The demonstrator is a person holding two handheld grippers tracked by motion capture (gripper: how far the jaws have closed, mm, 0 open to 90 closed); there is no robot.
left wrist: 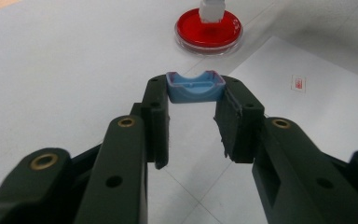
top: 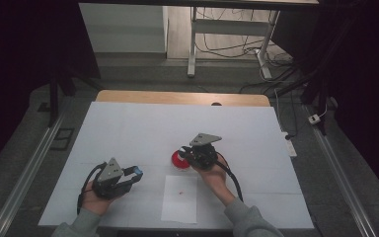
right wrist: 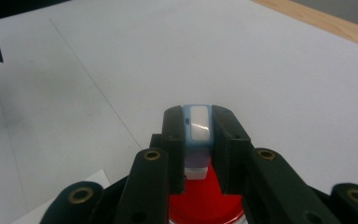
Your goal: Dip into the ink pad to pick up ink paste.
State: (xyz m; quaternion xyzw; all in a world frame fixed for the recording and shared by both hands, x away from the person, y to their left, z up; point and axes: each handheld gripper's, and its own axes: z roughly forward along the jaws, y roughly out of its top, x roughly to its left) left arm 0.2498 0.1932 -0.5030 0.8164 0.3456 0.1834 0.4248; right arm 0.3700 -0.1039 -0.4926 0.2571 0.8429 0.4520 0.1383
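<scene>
Two tools are held over the white worktop [top: 128,128]. A blue cap [left wrist: 196,87] is clamped in the left tool [left wrist: 193,123] (beside a paper sheet [top: 180,197]). A white-and-blue stamp [right wrist: 198,135] is gripped by the right tool [right wrist: 198,149], above a red ink dish [left wrist: 209,29].

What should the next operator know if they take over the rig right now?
Left tongs: shut on a blue cap, held above the table, away from the pad.
Right tongs: shut on a stamp body, positioned over the red ink pad.
White paper sheet lies near the front edge with one small red mark.
Done: cap off, one mark on paper, apparently.
Left, probably: stamp the paper, then recap.
</scene>
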